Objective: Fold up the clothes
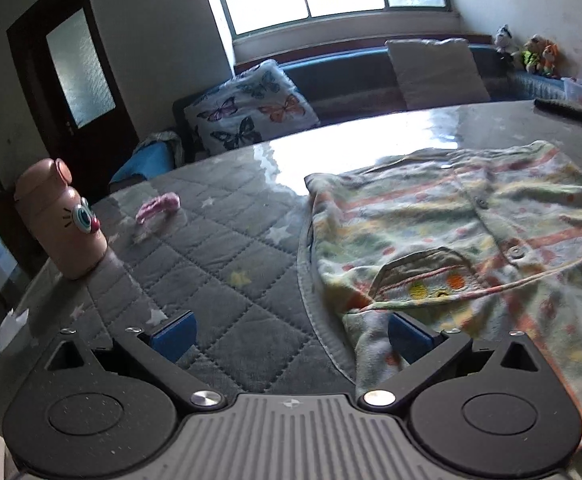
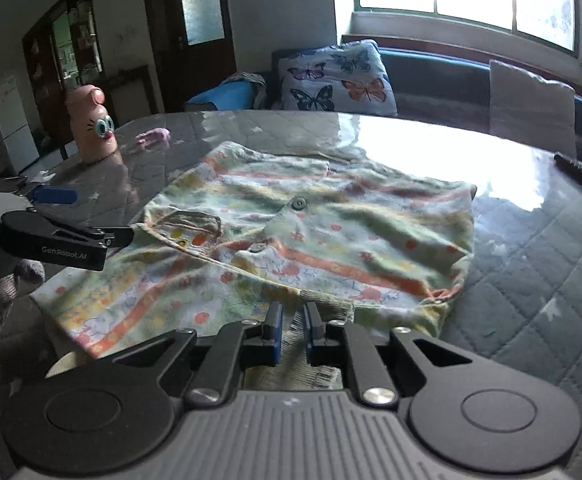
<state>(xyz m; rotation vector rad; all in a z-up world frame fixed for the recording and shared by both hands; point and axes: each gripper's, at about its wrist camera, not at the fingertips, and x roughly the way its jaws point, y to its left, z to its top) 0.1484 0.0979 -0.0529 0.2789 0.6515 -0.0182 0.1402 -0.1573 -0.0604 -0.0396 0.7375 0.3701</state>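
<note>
A small pastel patterned cardigan (image 1: 471, 232) with buttons and a pocket lies partly folded on the quilted grey table cover (image 1: 219, 264). It also shows in the right wrist view (image 2: 315, 236). My left gripper (image 1: 291, 336) is open at the garment's left edge; its right finger (image 1: 407, 338) touches a loose fold of cloth. It also shows from the side in the right wrist view (image 2: 119, 237). My right gripper (image 2: 293, 328) is shut on the garment's ribbed near edge (image 2: 303, 344).
A pink cartoon bottle (image 1: 61, 220) stands at the table's left, with a small pink item (image 1: 159, 206) beside it. A dark remote (image 1: 567, 114) lies far right. A blue tag (image 2: 55, 195) lies at the left. A sofa with a butterfly pillow (image 1: 251, 110) stands behind.
</note>
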